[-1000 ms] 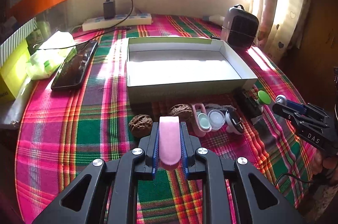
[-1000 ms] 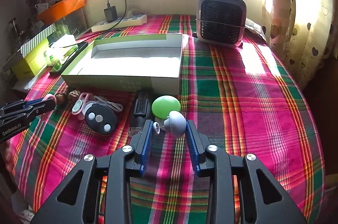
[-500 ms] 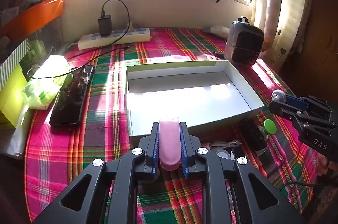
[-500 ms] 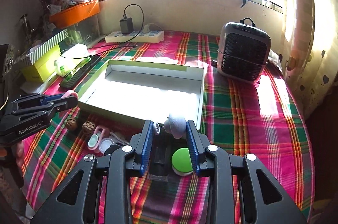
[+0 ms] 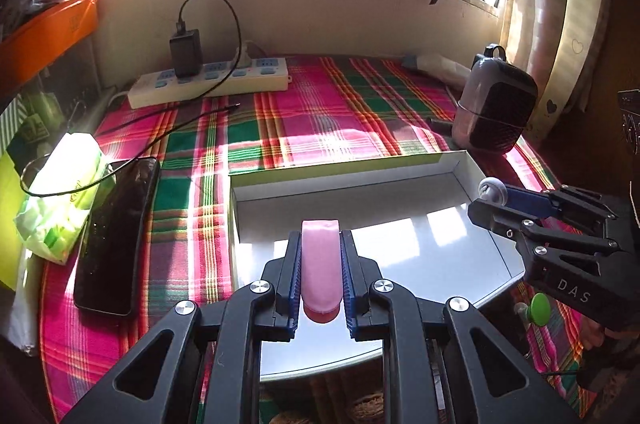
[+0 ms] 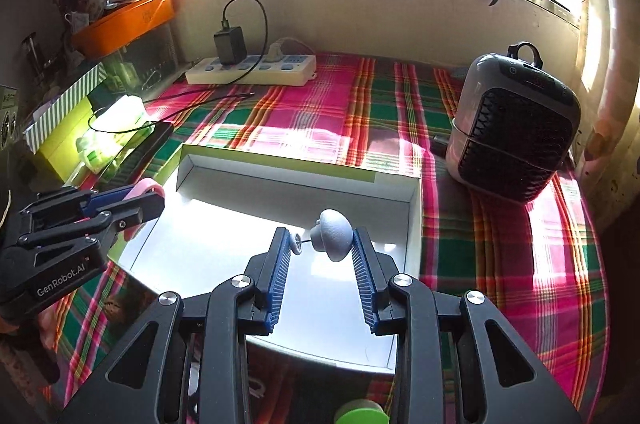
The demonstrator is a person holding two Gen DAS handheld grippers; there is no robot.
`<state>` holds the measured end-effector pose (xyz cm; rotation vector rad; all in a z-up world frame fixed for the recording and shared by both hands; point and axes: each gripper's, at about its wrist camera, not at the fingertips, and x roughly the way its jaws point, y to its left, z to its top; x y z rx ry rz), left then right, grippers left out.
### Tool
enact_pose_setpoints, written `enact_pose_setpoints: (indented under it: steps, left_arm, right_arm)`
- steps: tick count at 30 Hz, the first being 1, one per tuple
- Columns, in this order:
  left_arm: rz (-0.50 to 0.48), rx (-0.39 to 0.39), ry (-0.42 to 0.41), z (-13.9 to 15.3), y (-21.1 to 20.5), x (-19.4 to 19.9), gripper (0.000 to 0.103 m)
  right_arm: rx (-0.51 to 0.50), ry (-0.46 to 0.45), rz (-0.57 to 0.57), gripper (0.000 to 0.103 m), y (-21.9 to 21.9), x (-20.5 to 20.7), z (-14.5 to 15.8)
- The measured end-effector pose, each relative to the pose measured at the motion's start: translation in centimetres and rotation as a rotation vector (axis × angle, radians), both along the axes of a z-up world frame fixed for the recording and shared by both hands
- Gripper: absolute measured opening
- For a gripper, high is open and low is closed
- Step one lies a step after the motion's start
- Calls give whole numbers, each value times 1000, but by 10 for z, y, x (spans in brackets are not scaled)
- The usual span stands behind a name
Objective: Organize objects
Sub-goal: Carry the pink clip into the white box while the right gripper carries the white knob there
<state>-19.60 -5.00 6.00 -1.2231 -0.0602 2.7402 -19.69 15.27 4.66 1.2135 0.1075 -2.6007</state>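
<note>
Loads carried from tablecloth to above tray.

Pink case point(image 5: 320, 266) is clenched in left gripper point(image 5: 320, 256); grey knob point(image 6: 333, 235) is pinched in right gripper point(image 6: 320, 254). Both are now held over the white tray point(image 5: 460, 159), whereas a second ago both were low by the clutter in front of it. Remaining pieces, green knob point(image 5: 540, 308) among them, are left outside. Release into the tray is judged next; heater point(image 6: 516, 127) stands well apart.

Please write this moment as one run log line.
left tool: shut on pink tube | right tool: shut on grey mushroom-shaped piece | both above white box | nothing released
</note>
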Motion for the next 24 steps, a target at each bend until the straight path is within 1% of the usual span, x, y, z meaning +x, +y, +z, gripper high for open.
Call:
enact_pose_setpoints:
  steps: [2,8,13,18,21,24]
  left_arm:
    - [-9,-16,-3,-4,2,-9,16]
    - [-5,-24,-54,-19,2,-36,16]
    - [-2,-29,-89,-32,0,-52,16]
    - [-8,-36,-101,-38,2,-61,16]
    - [-6,-26,-106,-40,1,-64,16]
    - [-4,-37,-112,-43,1,-67,16]
  right_arm:
    - [10,-24,0,33,-2,-11,-7]
    - [15,-73,-17,33,-5,-38,-20]
    - [36,-86,-21,33,-9,-52,-25]
    - [44,-101,-27,33,-11,-62,-31]
    - [55,-94,-28,33,-13,-64,-33]
    - [69,-95,-26,33,-15,-65,-34]
